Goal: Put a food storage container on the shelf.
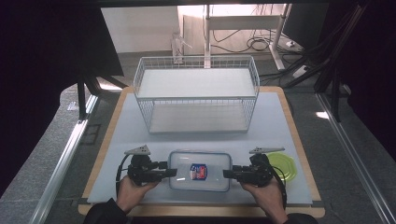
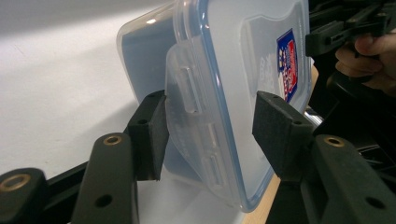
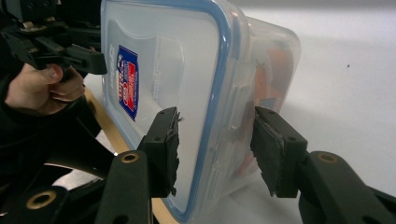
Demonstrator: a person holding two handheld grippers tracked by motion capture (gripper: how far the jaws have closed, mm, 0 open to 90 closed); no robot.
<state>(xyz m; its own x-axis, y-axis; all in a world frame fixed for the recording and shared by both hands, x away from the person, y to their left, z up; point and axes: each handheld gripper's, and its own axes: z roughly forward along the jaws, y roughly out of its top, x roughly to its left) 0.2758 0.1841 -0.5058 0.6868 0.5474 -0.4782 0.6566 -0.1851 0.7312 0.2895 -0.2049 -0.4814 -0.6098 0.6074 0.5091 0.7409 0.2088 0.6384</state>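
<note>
Container (image 1: 200, 171), clear plastic, blue-rimmed lid with latch flaps, lying flat near the front edge of the pale surface (image 1: 280, 121). Left gripper (image 1: 171, 172) and right gripper (image 1: 228, 174) straddle its two short ends; fingers (image 2: 148, 135) part-closed, one pad touching on each side (full clamp cannot be told). Green lid (image 1: 284, 166) just beside the right gripper. Wire basket (image 1: 196, 93) well behind, open room between.

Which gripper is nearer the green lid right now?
Right. The right gripper sits at the container's right end, just beside the green lid; the left gripper is at the container's far end.
</note>
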